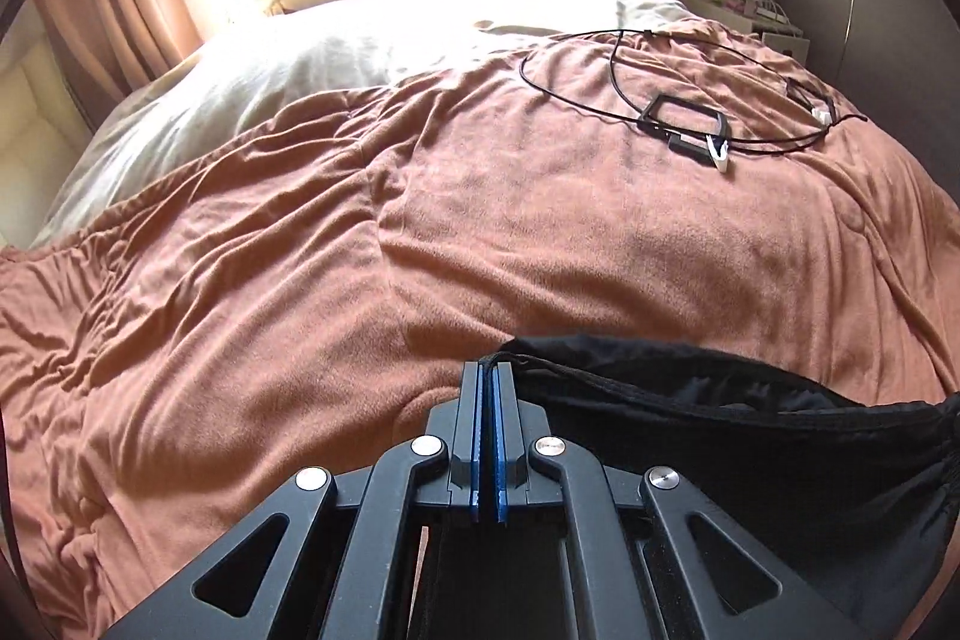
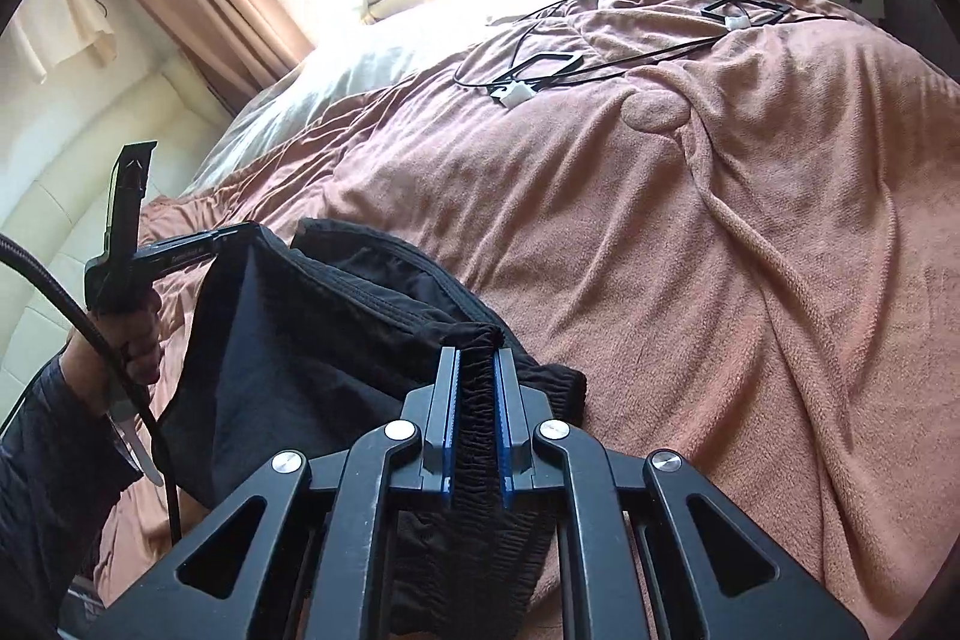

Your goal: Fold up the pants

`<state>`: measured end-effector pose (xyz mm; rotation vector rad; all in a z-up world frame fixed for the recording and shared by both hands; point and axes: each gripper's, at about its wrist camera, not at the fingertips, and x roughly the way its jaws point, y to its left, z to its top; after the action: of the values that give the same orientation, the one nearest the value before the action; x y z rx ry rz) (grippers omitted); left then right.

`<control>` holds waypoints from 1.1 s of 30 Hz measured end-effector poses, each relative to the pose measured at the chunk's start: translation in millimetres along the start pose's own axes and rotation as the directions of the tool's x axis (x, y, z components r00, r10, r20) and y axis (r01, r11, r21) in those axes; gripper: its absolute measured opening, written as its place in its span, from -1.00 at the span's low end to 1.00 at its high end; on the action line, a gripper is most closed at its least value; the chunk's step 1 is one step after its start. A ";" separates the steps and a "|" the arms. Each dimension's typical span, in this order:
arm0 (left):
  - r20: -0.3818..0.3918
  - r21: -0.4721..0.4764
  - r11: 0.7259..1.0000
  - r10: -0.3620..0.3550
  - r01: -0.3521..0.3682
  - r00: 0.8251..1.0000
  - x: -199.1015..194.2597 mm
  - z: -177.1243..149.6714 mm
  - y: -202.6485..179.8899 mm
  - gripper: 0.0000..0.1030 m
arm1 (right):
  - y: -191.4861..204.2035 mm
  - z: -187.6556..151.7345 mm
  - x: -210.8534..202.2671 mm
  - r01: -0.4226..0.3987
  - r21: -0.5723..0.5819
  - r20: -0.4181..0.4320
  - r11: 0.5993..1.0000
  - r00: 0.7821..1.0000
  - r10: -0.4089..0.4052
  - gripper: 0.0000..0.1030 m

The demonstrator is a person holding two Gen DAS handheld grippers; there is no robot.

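**Pants Held at the Waistband over the Bed**

The bed [image 1: 540, 232] is covered by a rumpled orange-brown blanket [image 2: 690, 232]; a pale sheet is exposed toward the window. Black cables [image 1: 624, 88] with small black frames are laid on the blanket's far part, well apart from the work.

The black pants [image 2: 312, 340] are held up over the near edge of the bed, between the two tongs. The waistband is stretched roughly left to right. The legs are not shown, so the long axis can only be judged to hang downward, out of view.

The left tongs [image 1: 493, 370] are clamped on a thin edge of the waistband, pads nearly together. The right tongs [image 2: 477, 358] are clamped on a thick gathered bunch of elastic waistband, pads held apart by it.

The fabric is judged light, soft and limp, with some slip. It is best taken at the waistband corners, where seam and elastic give purchase.
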<state>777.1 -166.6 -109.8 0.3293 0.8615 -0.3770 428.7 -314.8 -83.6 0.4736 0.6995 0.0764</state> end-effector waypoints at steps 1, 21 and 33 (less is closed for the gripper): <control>0.000 0.002 1.000 0.000 0.000 1.000 1.9 1.8 -1.2 -0.94 | -1.8 1.3 1.1 -0.001 0.007 0.004 1.000 1.000 0.000 -0.86; -0.115 -0.061 0.998 0.019 -0.026 0.993 50.3 3.7 -0.9 0.11 | -26.8 11.2 30.2 0.038 0.160 -0.025 0.986 0.999 -0.034 0.18; -0.109 -0.173 0.985 -0.015 -0.005 0.994 -18.1 -37.0 44.4 0.11 | -45.7 -6.5 15.9 -0.094 0.245 -0.104 0.965 0.987 0.122 0.18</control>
<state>761.5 -108.2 -112.4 0.1875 0.9959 -0.2880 432.7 -349.4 -117.7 0.7445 0.8031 0.1239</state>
